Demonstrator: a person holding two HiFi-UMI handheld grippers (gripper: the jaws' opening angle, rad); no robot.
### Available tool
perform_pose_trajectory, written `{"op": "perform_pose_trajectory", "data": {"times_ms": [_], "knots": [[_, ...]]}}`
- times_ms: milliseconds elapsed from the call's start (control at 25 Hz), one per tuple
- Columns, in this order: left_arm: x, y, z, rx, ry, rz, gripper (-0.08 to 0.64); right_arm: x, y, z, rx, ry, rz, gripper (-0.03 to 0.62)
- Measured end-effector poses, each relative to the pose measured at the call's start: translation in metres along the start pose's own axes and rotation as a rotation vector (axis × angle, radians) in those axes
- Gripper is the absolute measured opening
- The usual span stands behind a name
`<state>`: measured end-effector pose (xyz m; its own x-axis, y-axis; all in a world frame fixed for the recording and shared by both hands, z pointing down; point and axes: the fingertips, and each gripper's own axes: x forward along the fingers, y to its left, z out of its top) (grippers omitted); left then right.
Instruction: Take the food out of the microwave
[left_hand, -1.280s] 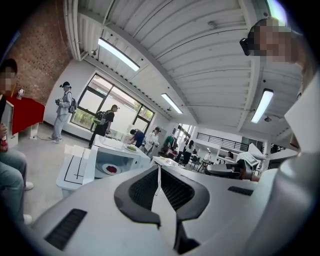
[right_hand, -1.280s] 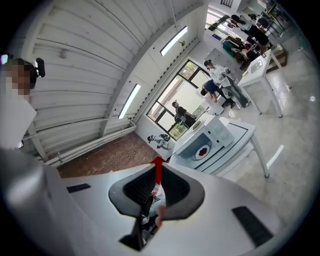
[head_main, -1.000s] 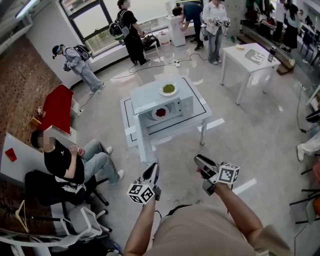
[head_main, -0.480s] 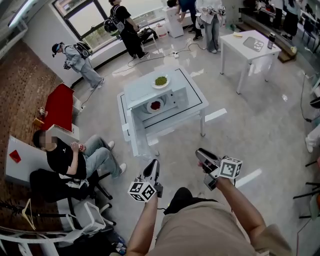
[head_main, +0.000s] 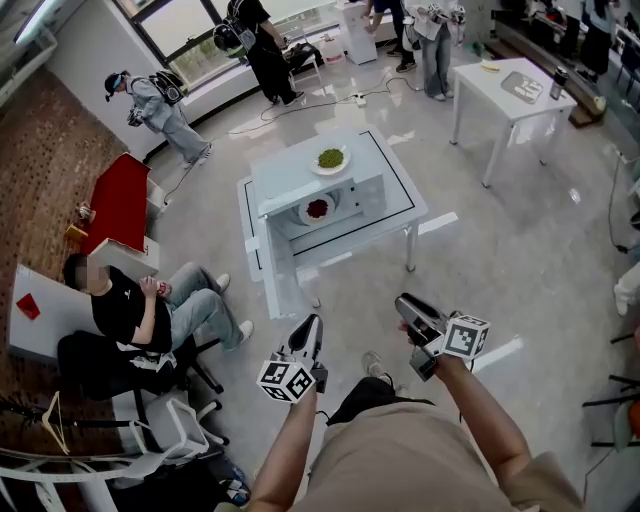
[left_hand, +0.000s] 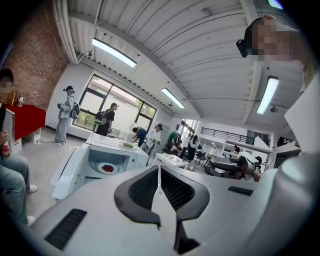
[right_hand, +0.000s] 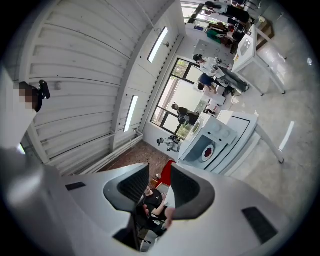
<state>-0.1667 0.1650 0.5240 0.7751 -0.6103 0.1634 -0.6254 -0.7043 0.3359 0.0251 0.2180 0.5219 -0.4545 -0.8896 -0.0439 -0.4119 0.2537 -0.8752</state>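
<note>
At far left, a seated person (head_main: 125, 315) occupies a chair. Your left gripper (head_main: 310, 328) is held low in front of you, its jaws pressed together and empty. Ahead, well apart from both tools, the microwave (head_main: 290, 180) stands with its door open on a white table (head_main: 402, 196). The plate of red food (head_main: 317, 208) sits inside. Your right gripper (head_main: 405, 305) has its jaws parted, holding nothing.

A white table (head_main: 398, 192) on the glossy grey floor (head_main: 500, 270) carries only the open-doored microwave (head_main: 288, 183).
</note>
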Motion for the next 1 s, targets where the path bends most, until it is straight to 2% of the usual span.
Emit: {"op": "perform_pose_trajectory", "data": {"times_ms": [480,800,1000], "knots": [[0.058,0.056,0.04,-0.032,-0.029,-0.027,0.006,0.079,-0.027,0.034,-0.021,0.027,-0.046,0.119],[0.08,0.078,0.058,-0.054,-0.062,-0.071,0.006,0.129,-0.041,0.046,-0.031,0.035,-0.064,0.12],[0.093,0.1,0.062,-0.062,-0.059,-0.064,0.006,0.158,-0.05,0.05,-0.053,0.055,-0.077,0.118]]}}
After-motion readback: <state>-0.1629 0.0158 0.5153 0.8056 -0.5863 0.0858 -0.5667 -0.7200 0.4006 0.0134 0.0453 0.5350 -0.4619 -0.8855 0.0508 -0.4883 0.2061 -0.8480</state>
